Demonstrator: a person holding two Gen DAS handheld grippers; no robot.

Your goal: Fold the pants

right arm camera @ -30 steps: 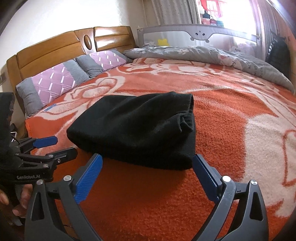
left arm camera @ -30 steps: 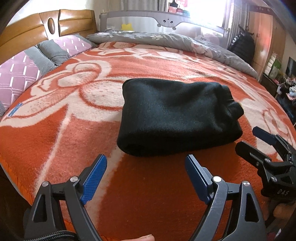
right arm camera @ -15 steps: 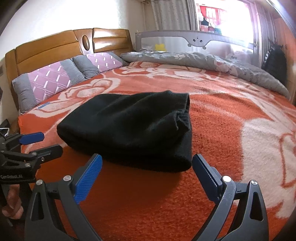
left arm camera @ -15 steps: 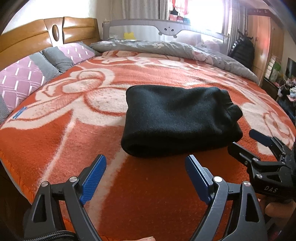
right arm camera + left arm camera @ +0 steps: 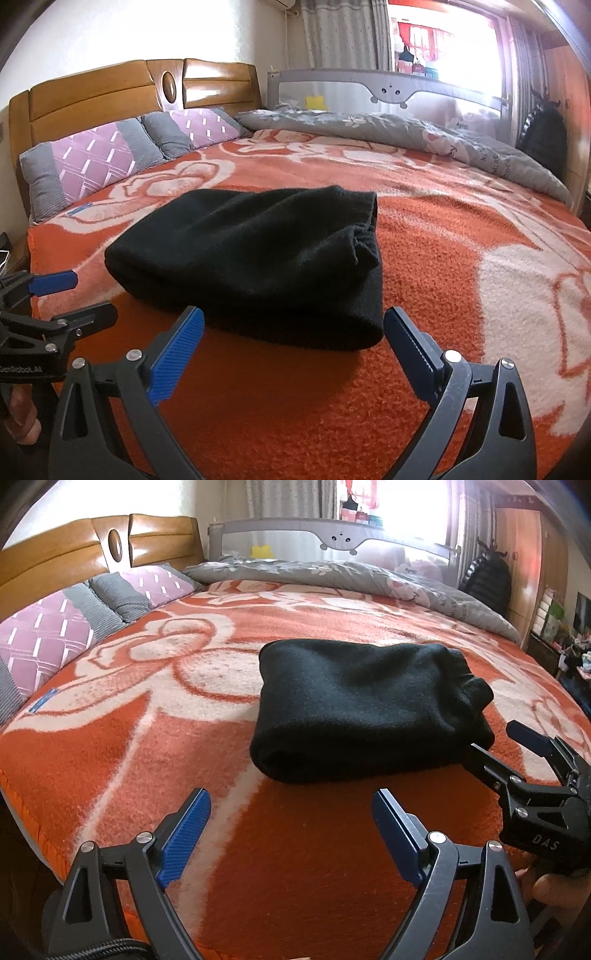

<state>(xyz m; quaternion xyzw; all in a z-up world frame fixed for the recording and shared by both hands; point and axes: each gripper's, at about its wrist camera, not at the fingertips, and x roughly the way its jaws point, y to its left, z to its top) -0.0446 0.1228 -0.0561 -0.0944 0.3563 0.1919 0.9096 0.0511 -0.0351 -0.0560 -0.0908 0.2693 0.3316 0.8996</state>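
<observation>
The black pants lie folded into a thick rectangular bundle on the orange and white blanket; they also show in the right wrist view. My left gripper is open and empty, a short way in front of the bundle's near edge. My right gripper is open and empty, close to the bundle's near right corner. The right gripper shows at the right of the left wrist view, and the left gripper shows at the left of the right wrist view.
Purple and grey pillows lean on the wooden headboard at the left. A grey quilt lies along the far side below a grey bed rail. The bed's near left edge drops off.
Both grippers have drawn back a little and tilted up, so more of the room shows. The folded pants have not moved.
</observation>
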